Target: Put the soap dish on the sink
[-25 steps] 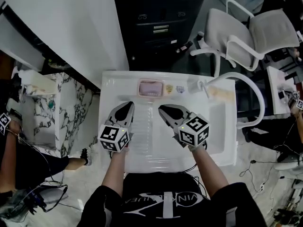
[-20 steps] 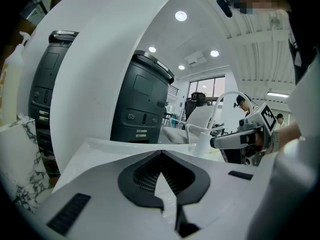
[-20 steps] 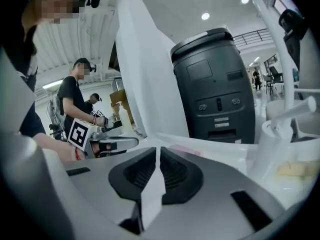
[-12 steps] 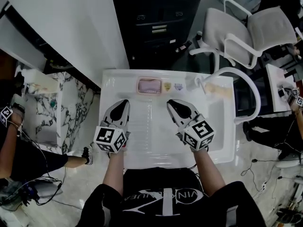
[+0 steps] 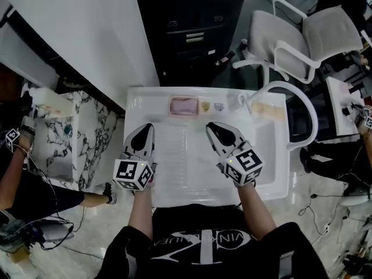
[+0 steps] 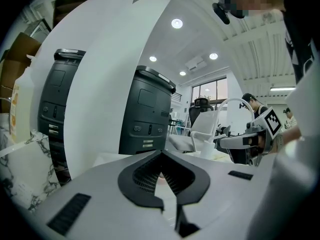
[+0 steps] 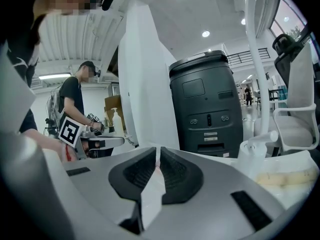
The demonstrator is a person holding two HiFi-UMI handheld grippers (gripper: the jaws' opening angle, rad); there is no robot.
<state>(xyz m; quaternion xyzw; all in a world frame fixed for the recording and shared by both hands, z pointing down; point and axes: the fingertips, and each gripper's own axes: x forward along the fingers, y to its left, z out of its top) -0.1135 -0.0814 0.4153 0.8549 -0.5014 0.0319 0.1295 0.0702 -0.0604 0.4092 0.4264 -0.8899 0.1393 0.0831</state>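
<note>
Soap dish point(image 5: 184, 106): on sink point(image 5: 192, 185) rim, ahead of both jaws; task looks done.
Left gripper point(image 5: 146, 130): clenched, empty.
Right gripper point(image 5: 213, 128): clenched, empty.

The person's wearing a black short-sleeved T-shirt point(image 5: 197, 240) with white angular lettering across the chest, which I can't really read from up here. Arms are bare below the sleeves. The left gripper point(image 5: 146, 128) and the right gripper point(image 5: 210, 127) are the same design: smooth light-grey plastic shells that taper to a point, kinda beak-shaped. The inner faces carry black ribbed pads point(image 6: 143, 174), and small black rectangular slots point(image 7: 250, 209) are sunk into the grey casing. At the hand end of each there's a white cube printed with black square patterns, the left marker cube point(image 5: 135, 174) and the right marker cube point(image 5: 244, 165).
</note>
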